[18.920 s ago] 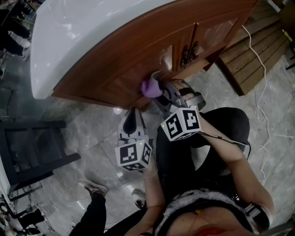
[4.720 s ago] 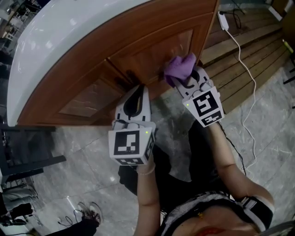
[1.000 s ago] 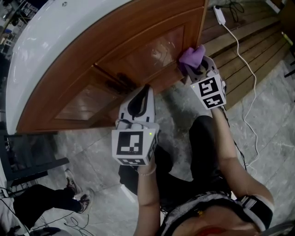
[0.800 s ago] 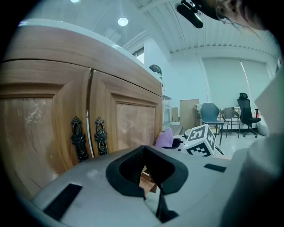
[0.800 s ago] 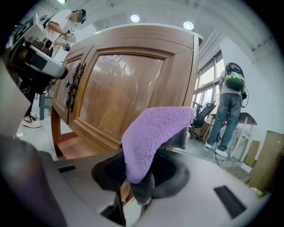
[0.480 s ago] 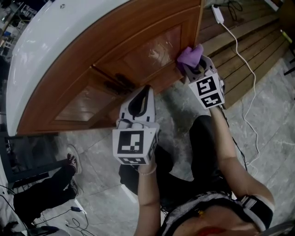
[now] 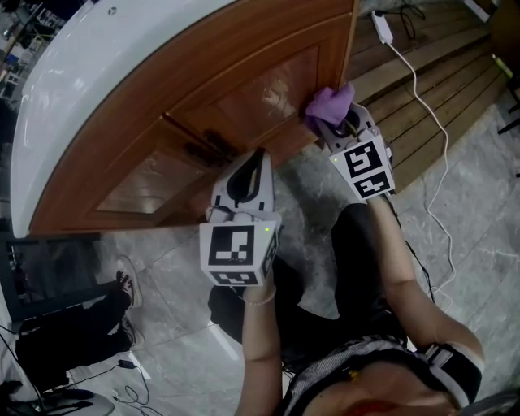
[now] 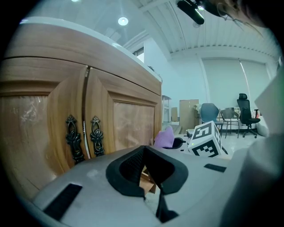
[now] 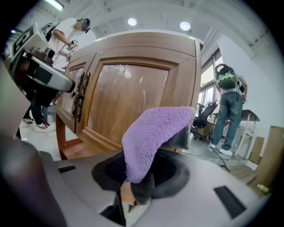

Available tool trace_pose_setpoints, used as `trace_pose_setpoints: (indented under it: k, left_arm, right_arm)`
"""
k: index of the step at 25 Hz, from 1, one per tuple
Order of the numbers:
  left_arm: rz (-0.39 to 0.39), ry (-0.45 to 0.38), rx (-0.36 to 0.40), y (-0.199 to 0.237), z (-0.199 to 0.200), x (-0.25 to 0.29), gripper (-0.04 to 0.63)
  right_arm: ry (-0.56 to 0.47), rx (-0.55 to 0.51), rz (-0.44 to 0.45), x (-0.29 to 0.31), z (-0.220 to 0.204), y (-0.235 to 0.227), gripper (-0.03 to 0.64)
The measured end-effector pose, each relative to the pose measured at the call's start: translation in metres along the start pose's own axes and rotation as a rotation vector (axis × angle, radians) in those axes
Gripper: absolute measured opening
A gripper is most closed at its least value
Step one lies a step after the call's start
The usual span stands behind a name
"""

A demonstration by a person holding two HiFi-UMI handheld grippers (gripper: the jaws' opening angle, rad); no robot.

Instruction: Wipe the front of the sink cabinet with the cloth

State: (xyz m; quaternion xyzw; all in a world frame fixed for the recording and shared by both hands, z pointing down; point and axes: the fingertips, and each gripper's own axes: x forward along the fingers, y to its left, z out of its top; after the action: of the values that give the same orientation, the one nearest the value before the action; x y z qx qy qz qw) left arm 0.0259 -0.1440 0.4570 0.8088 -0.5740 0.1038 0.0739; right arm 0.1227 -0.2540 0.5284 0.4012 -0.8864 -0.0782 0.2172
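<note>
Cloth [image 7: 328,104] pinched between fingers of right gripper [image 7: 338,122], slightly further left on cabinet door [image 7: 268,81]; left gripper [image 7: 259,157] fingers together, empty.

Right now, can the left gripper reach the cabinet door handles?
Probably yes: the left gripper, fingers shut and empty, sits close in front of the handles with only open air between. The right gripper and its cloth are off to the right.

The cloth [image 7: 329,104], held in the right gripper [image 7: 337,123], sits at the lower right corner of the sink cabinet [image 7: 203,89] front. The left gripper [image 7: 260,156] stands left of it, just before the door handles [image 7: 207,146]. A cable [image 7: 382,20] lies on the floor [image 7: 162,244] at right.
</note>
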Motion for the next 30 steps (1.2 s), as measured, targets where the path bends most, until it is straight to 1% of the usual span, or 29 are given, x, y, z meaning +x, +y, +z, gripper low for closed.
trace_pose_setpoints:
  k: [10, 17, 22, 27, 30]
  left_arm:
    - [0.005, 0.002, -0.003, 0.001, -0.002, 0.002, 0.0]
    - [0.022, -0.021, -0.008, 0.004, 0.003, 0.0, 0.0]
    - [0.041, -0.037, 0.001, 0.007, 0.009, -0.003, 0.0]
    - [0.061, -0.055, 0.033, 0.008, 0.012, -0.004, 0.0]
    - [0.068, -0.069, 0.028, 0.012, 0.012, -0.002, 0.0]
  right_arm:
    - [-0.109, -0.001, 0.09, -0.018, 0.051, 0.043, 0.168]
    - [-0.168, -0.01, 0.144, -0.03, 0.082, 0.074, 0.168]
    - [-0.203, 0.018, 0.157, -0.039, 0.098, 0.081, 0.168]
    - [-0.231, 0.029, 0.146, -0.041, 0.104, 0.079, 0.169]
    - [-0.247, 0.035, 0.145, -0.039, 0.106, 0.08, 0.167]
